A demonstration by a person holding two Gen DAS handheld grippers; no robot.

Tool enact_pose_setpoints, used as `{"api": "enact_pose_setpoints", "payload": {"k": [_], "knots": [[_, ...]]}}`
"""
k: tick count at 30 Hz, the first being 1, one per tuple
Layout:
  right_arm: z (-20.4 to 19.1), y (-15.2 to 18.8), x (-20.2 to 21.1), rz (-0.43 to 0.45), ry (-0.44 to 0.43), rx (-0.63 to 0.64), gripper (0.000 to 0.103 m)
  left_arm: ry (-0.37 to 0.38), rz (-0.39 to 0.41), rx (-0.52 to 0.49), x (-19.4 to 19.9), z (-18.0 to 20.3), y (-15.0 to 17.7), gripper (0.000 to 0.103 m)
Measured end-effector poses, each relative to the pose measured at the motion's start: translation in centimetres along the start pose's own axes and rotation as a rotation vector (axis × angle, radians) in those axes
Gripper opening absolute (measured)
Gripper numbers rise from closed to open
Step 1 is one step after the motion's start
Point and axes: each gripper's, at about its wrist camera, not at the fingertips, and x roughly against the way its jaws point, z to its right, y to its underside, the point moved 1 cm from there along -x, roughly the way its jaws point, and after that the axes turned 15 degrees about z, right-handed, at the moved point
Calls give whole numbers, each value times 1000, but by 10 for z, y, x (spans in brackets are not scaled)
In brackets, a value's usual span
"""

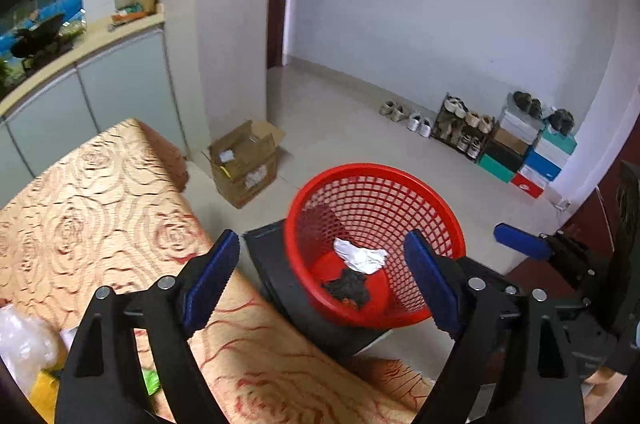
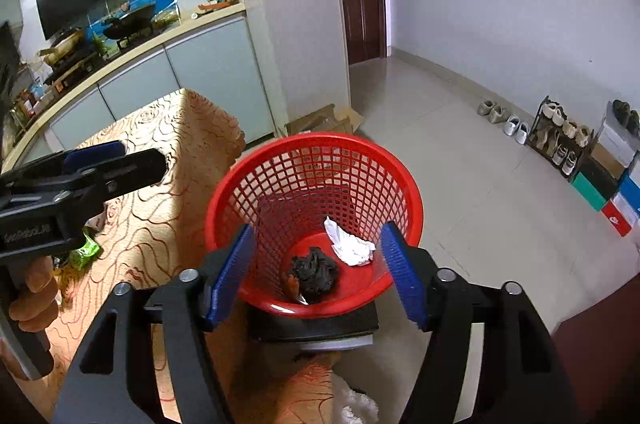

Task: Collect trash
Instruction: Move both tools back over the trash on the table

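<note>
A red mesh basket [image 2: 316, 183] holds crumpled white paper [image 2: 348, 244] beside a dark wad [image 2: 314, 272].

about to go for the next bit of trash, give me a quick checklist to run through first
1. Left gripper empty, jaws apart: ok.
2. Right gripper empty, jaws apart: ok.
3. Red basket upright on its black stand: ok.
4. White paper and dark wad lie inside the basket: ok.
5. Green wrapper on the tablecloth not yet collected: not ok.
6. Anything else left beyond the table's near corner: cannot tell.
</note>
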Motion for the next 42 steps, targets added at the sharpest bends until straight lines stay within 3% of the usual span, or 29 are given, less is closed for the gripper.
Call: {"api": "enact_pose_setpoints", "payload": {"k": [4, 19, 31, 42], "knots": [[-8, -2, 6, 12, -7, 7, 67, -63, 43, -8, 25, -10, 1, 87], [-74, -3, 24, 88, -95, 79, 75, -238, 136, 52, 109, -60, 20, 88], [-136, 5, 26, 78, -214, 122, 78, -443, 144, 184, 185, -150, 59, 88], [-161, 18, 27, 54, -276, 135, 79, -628, 127, 289, 246, -224, 101, 88]]}}
